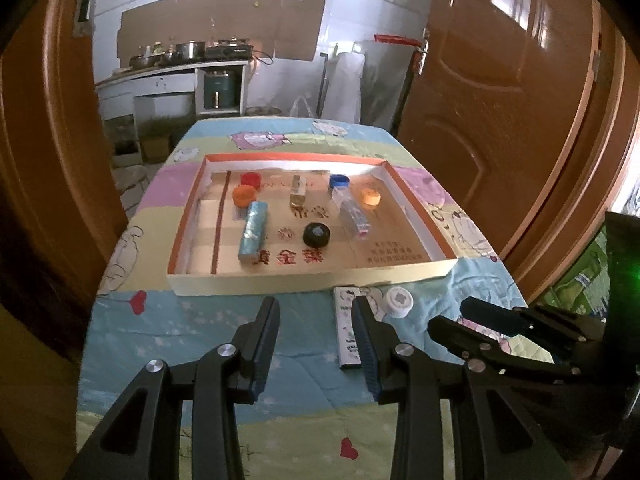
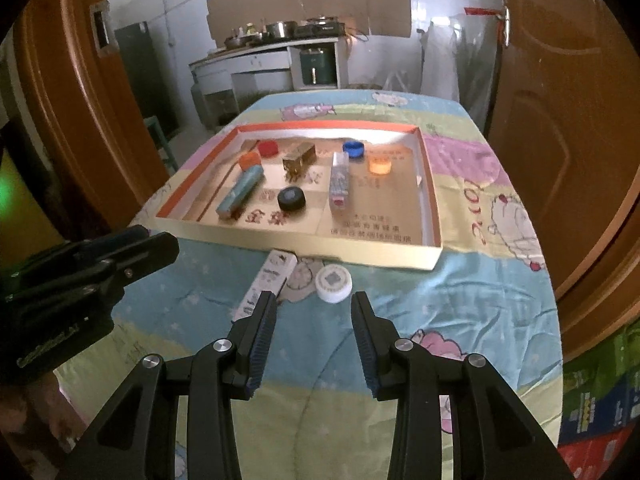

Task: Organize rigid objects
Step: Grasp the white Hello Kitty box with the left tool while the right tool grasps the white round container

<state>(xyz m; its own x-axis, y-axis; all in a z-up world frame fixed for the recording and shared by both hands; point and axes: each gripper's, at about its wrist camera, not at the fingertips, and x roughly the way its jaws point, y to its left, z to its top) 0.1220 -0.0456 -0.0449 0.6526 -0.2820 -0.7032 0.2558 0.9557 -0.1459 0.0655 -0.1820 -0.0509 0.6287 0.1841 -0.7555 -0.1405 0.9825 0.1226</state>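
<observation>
I had both tools spread wide with nothing held: left tool [image 1: 316, 312], right tool [image 2: 314, 306]. The right wrist view showed the white cap [image 2: 334, 283] in full, ahead between the fingers, just beside the white slim box [image 2: 266, 282]; in the left wrist view a finger hid part of that box. Both lay on the table [image 2: 460, 320] before the shallow tray [image 2: 304, 246], which held caps, a black puck [image 2: 291, 198] and small boxes.

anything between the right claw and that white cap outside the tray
Nothing visible. The right claw is open just short of the white cap, bare blanket between them. The white rectangular box lies beside the cap, off the path.
</observation>
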